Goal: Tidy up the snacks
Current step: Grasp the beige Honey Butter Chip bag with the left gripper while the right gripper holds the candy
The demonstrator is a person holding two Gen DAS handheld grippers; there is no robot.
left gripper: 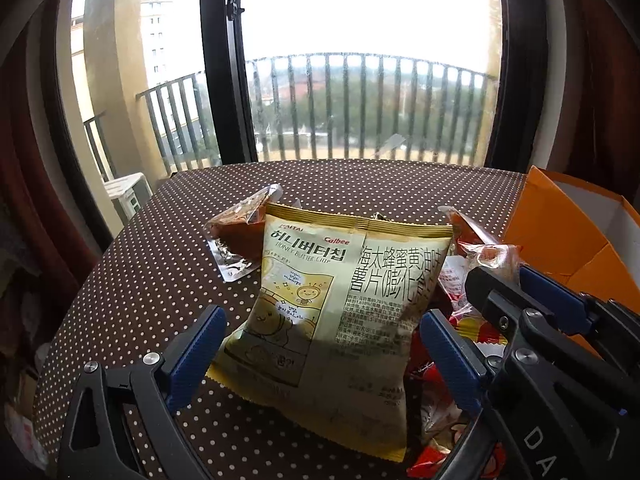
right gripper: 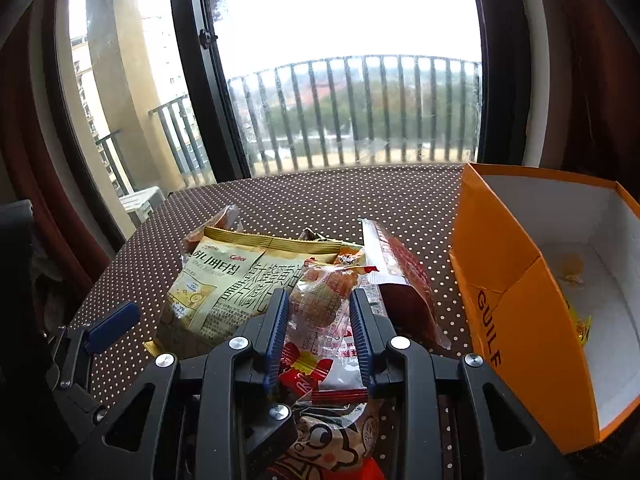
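Note:
A yellow honey butter chip bag (left gripper: 332, 304) lies on the polka-dot table (left gripper: 160, 280). My left gripper (left gripper: 320, 314) is open, one blue finger on each side of the bag, and the pads do not press it. My right gripper (right gripper: 319, 294) is shut on a small clear-wrapped pastry packet (right gripper: 320, 300), held just above the snack pile. The left wrist view also shows the right gripper (left gripper: 498, 270), at the right, with that packet (left gripper: 492, 254) sticking out of its tips. An orange box (right gripper: 516, 280) with a white inside stands open to the right.
Two dark red clear-wrapped packets (left gripper: 236, 236) (right gripper: 404, 288) lie behind and beside the chip bag. Red wrappers and a cartoon-face packet (right gripper: 332, 440) lie under my right gripper. A yellow packet (right gripper: 580, 320) is in the box. A window with a balcony railing stands behind the table.

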